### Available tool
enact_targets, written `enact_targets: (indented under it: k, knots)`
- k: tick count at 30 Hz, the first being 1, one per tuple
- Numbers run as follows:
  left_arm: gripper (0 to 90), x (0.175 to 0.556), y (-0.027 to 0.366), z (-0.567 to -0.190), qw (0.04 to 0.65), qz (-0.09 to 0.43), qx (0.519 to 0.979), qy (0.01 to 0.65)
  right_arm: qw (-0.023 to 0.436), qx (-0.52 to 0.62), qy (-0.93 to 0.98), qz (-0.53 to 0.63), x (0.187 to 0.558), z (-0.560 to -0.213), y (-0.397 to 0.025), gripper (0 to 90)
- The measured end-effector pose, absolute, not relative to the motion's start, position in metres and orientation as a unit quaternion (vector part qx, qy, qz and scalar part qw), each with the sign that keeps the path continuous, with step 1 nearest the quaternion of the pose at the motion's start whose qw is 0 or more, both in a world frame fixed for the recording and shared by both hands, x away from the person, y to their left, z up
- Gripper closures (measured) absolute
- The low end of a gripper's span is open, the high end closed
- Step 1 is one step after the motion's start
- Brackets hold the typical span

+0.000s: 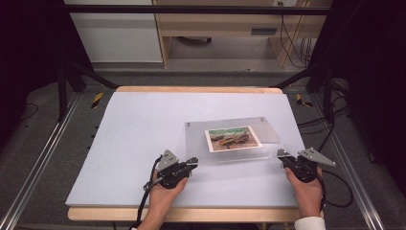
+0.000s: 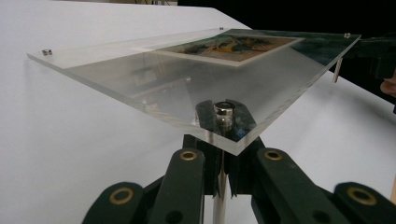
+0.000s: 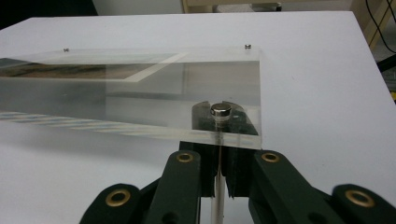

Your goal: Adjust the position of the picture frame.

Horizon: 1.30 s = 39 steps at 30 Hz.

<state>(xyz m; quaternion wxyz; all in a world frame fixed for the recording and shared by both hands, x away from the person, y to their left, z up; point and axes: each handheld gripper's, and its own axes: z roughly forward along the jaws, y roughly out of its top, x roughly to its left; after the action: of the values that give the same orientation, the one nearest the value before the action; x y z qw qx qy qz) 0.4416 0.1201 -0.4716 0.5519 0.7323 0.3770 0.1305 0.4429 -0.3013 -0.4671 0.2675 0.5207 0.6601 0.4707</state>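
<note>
Both grippers, left (image 1: 191, 163) and right (image 1: 281, 154), are clamping metal corner posts of the rigid, slippery clear acrylic picture frame (image 1: 230, 139), lifting its near edge off the desk (image 1: 134, 143).

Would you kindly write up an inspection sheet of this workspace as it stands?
Surface: white board on a wooden table top, flat and bare around the work.
Job's things: clear acrylic photo frame holding a picture; near edge lifted, metal standoff at each near corner.
Clutter: nothing seen.
Grippers: left tool shut on the near-left corner post; right tool shut on the near-right corner post.
Cables: one black cable trails from each tool; more hang at the far right.
Surroundings: metal rig frame, wooden furniture behind, grey floor.
</note>
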Motion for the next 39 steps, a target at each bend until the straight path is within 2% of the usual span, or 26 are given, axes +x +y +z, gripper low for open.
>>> enact_targets:
  k: [5, 8, 19, 39]
  knots:
    - [83.9, 0.443, 0.123, -0.470, 0.552, 0.132, 0.730, 0.381, 0.264, 0.518, 0.661, 0.474, 0.445, -0.467, -0.298, 78.4]
    - [83.9, 0.444, 0.127, -0.466, 0.551, 0.134, 0.729, 0.382, 0.265, 0.516, 0.660, 0.477, 0.443, -0.465, -0.297, 84.5]
    - [83.9, 0.439, 0.154, -0.448, 0.562, 0.148, 0.718, 0.383, 0.283, 0.501, 0.659, 0.484, 0.430, -0.447, -0.272, 85.0]
    - [83.8, 0.423, 0.185, -0.434, 0.575, 0.160, 0.707, 0.380, 0.289, 0.488, 0.657, 0.496, 0.413, -0.434, -0.239, 85.0]
